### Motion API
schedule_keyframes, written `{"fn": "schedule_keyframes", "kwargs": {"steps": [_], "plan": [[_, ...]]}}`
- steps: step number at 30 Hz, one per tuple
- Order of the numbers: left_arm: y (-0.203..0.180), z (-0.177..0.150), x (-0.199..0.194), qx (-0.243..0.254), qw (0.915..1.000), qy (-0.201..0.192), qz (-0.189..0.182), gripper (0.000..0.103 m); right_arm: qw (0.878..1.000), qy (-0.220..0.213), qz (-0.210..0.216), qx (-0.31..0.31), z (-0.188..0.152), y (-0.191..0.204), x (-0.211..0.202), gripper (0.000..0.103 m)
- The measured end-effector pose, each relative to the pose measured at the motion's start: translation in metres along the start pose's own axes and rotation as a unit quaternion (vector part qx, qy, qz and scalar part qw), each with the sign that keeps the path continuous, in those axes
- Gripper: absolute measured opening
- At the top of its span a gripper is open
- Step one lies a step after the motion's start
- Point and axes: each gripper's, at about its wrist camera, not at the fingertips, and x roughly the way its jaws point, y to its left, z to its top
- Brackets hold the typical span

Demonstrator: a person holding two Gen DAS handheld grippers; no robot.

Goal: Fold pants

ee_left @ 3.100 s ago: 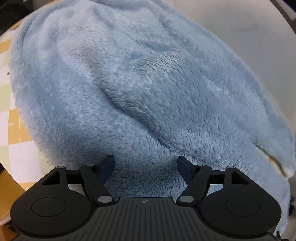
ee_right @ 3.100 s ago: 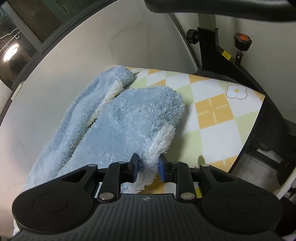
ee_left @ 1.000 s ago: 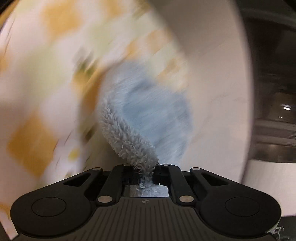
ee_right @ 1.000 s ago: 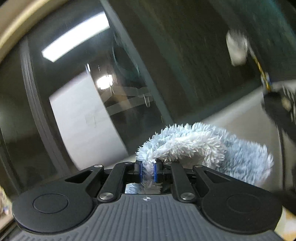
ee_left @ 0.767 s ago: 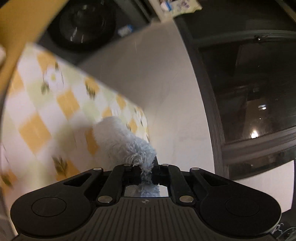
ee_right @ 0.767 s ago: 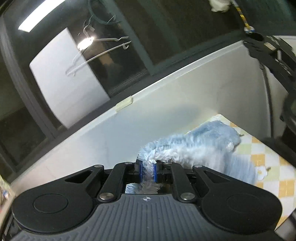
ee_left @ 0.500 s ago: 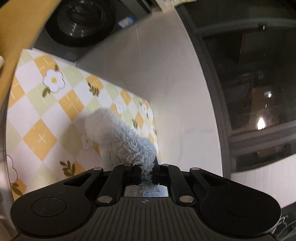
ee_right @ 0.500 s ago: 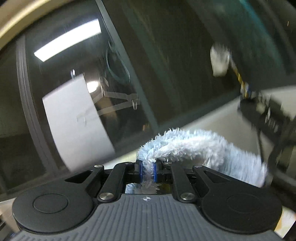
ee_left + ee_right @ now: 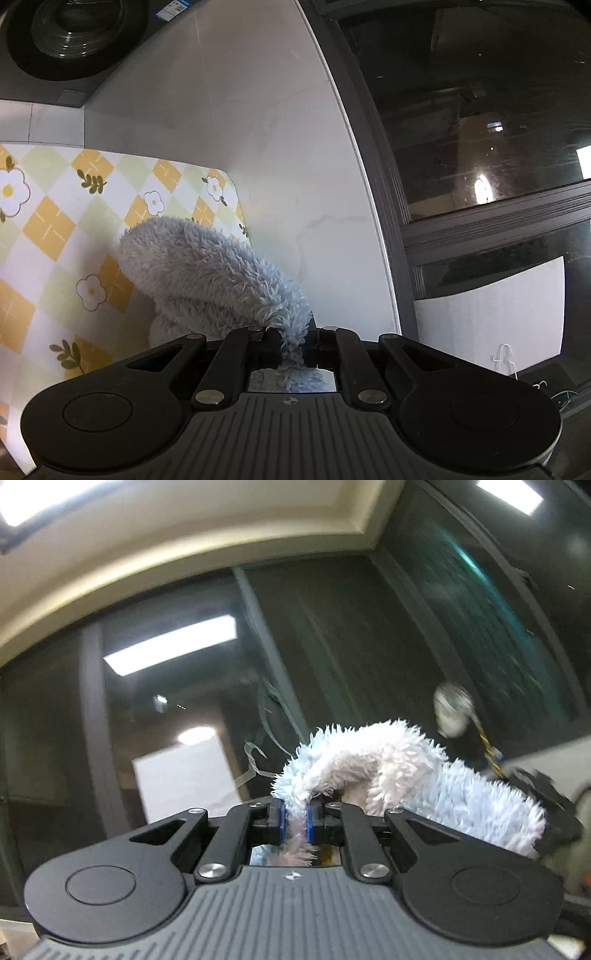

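The pants are fluffy pale blue fleece. In the left wrist view my left gripper [image 9: 293, 347] is shut on an edge of the pants [image 9: 207, 273], which hang down from it over the checkered table. In the right wrist view my right gripper [image 9: 295, 825] is shut on another edge of the pants [image 9: 436, 782], with the white fleecy inside showing. That gripper is lifted and points up at a dark window. Most of the garment is hidden below both grippers.
The table has a yellow, green and white checkered cloth with flowers [image 9: 55, 229] and stands against a white wall [image 9: 266, 122]. A washing machine [image 9: 70, 40] is at the far left. Dark windows [image 9: 480, 129] run above the wall. A black frame [image 9: 546, 794] is at the right.
Both grippers closed on the pants' edges and lifted them off the table. Over the last second the right gripper has swung, now tilted further up toward the ceiling; the left has steadied.
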Motion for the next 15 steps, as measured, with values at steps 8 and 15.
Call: {"fn": "schedule_keyframes", "kwargs": {"steps": [8, 15], "plan": [[0.027, 0.015, 0.001, 0.005, 0.9964, 0.03, 0.079, 0.009, 0.972, 0.154, -0.138, 0.11, -0.063, -0.051, 0.009, 0.011], [0.041, 0.019, 0.007, 0.009, 0.9937, 0.036, 0.106, 0.009, 0.958, 0.184, -0.188, 0.115, -0.096, -0.085, 0.041, 0.011]]}}
